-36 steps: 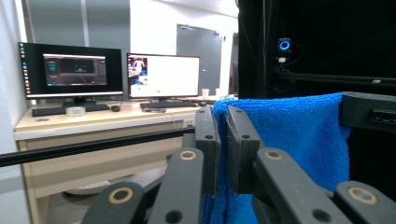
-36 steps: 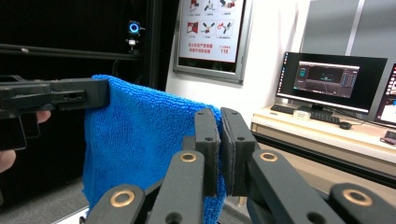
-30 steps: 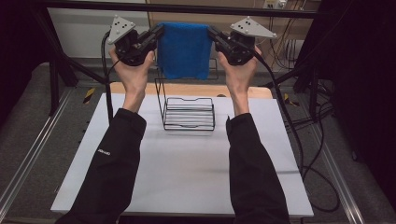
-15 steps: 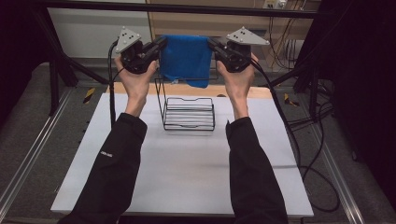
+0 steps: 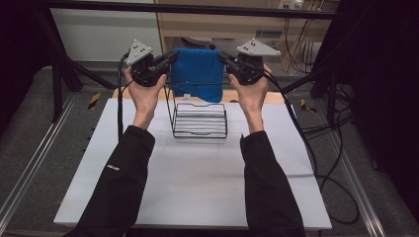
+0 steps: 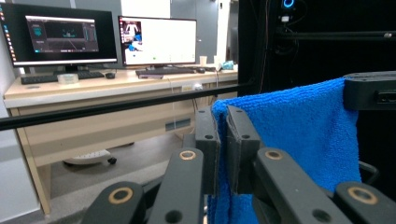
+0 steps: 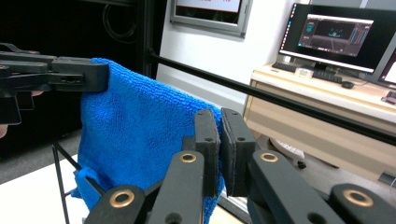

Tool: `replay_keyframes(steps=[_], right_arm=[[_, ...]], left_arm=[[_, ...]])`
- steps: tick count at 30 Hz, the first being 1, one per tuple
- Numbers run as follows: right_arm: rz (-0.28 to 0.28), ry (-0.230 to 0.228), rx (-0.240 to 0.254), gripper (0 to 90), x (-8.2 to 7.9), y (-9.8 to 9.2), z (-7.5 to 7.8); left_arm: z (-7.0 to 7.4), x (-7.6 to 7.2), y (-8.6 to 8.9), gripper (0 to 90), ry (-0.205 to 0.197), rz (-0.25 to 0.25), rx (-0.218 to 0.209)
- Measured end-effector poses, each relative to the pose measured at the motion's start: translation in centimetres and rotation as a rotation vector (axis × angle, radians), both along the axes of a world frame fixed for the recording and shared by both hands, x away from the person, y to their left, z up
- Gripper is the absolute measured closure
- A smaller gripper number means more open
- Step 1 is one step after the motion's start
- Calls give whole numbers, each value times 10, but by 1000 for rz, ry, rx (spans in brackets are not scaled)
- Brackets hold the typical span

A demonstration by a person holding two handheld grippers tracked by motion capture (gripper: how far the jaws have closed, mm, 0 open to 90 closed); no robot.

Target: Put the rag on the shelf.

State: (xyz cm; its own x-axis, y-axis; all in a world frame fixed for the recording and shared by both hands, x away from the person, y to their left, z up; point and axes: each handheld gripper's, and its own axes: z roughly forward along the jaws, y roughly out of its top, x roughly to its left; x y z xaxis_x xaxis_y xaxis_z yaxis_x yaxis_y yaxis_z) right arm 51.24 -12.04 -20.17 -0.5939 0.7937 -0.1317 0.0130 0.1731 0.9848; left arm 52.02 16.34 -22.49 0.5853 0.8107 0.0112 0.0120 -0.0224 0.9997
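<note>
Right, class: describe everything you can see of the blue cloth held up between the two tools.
The blue cloth is a bright blue terry or microfibre towel with a fuzzy nap. It hangs flat and spread, pinched at its upper corners by the left tool and the right tool, both shut on it. It is held above the table, over the black wire rack, whose top bar crosses in front of its lower part. A small white tag shows at its lower edge.
</note>
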Motion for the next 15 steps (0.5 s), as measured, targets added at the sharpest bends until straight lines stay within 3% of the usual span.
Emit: replay_keyframes(steps=[9,15], right_arm=[[-3,20,-12,865,1,0,-16],[6,21,-10,864,1,2,-20]], left_arm=[[-14,1,-2,841,17,8,50],[-15,-1,0,841,18,5,46]])
